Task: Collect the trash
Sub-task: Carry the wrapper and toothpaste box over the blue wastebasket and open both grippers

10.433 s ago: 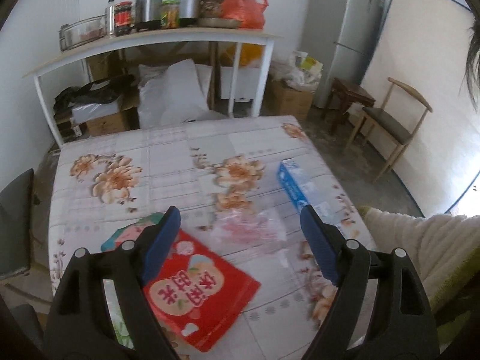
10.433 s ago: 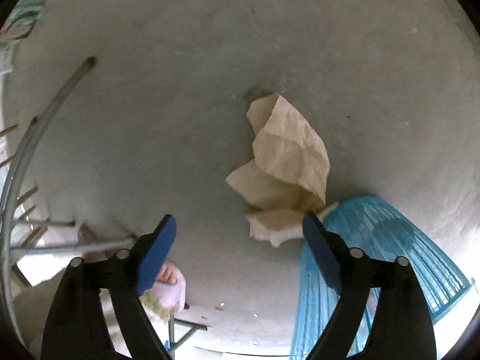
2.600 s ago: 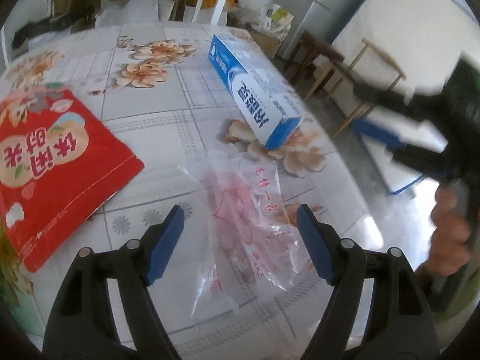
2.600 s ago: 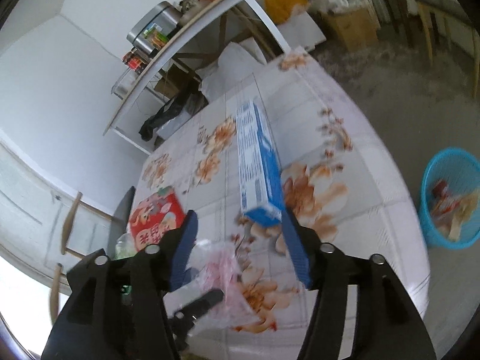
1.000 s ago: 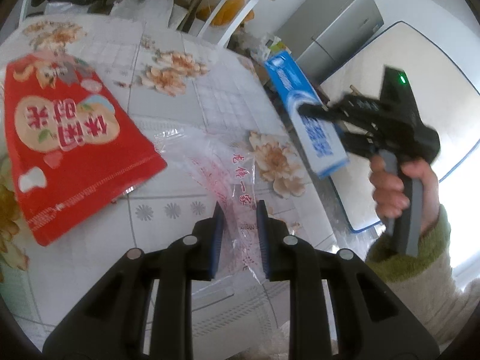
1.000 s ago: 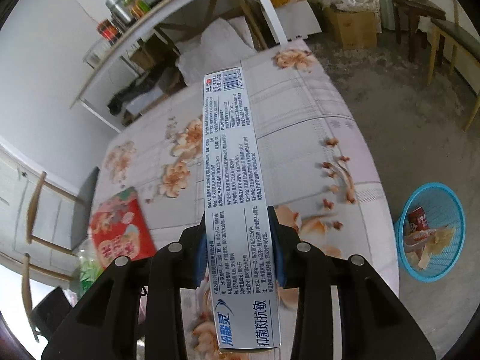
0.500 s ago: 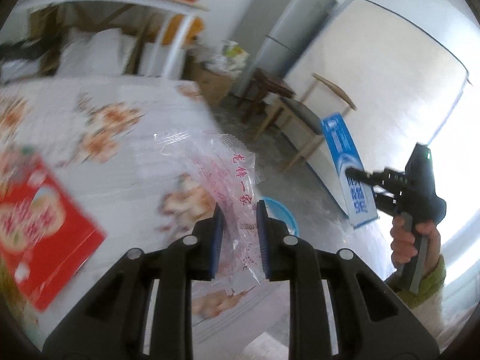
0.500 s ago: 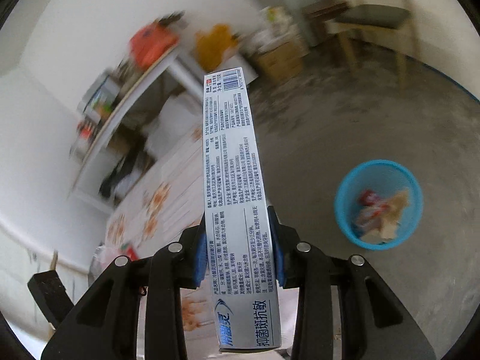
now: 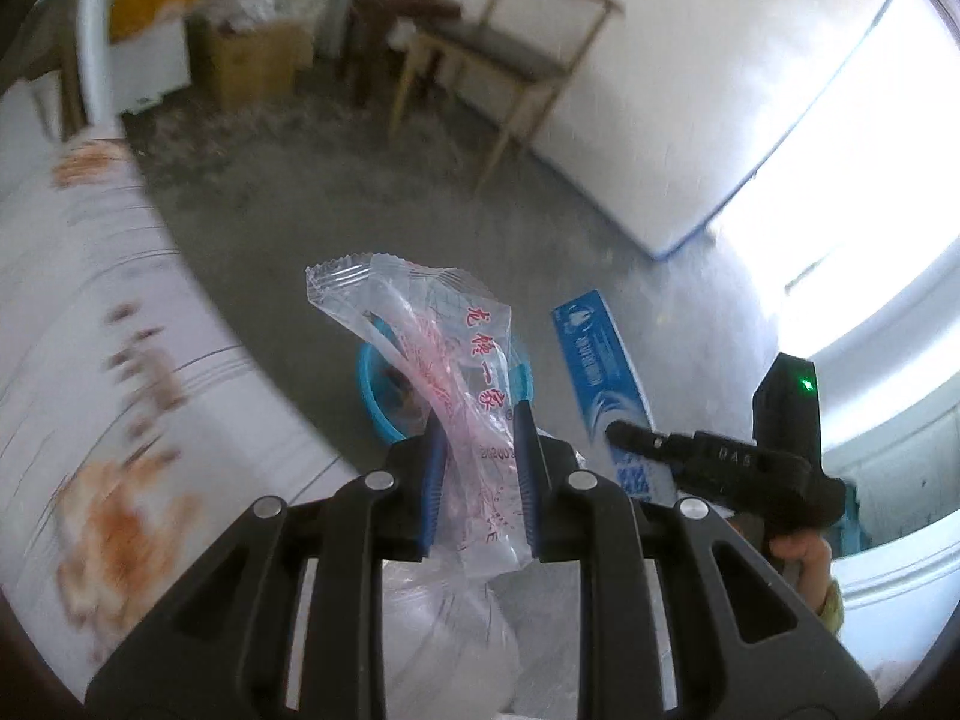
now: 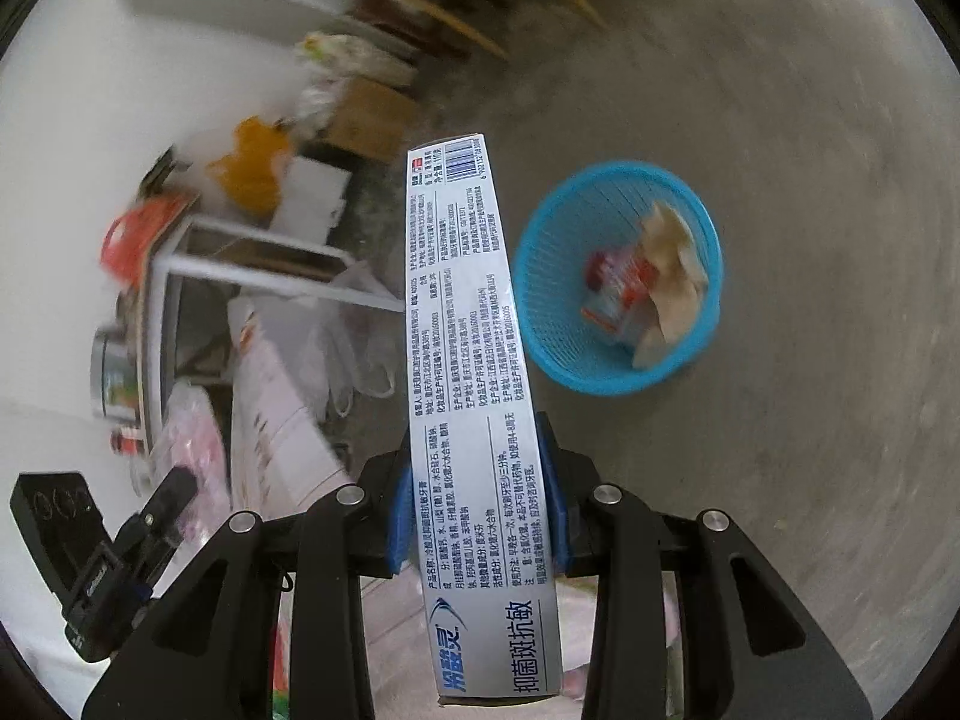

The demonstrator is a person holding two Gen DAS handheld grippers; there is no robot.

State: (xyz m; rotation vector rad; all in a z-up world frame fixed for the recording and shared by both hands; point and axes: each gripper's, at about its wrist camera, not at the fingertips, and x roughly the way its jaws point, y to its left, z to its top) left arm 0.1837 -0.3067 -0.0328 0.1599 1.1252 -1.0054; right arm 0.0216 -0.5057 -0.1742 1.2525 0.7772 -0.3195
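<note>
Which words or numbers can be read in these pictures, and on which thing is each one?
"抑菌斑抗敏": toothpaste box, large print near its lower end.
"冷酸灵": the same box, logo, partly cut.
Box's fine print and barcode digits: too small.
Red characters on clear plastic wrapper: too blurred.

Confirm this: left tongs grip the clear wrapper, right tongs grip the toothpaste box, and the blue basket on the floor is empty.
Not empty. The right wrist view shows the blue basket already holding a red packet and crumpled paper. The wrapper and toothpaste box are gripped as stated.

Grey concrete floor (image 10: 810,120) bears blue basket (image 10: 543,276).
</note>
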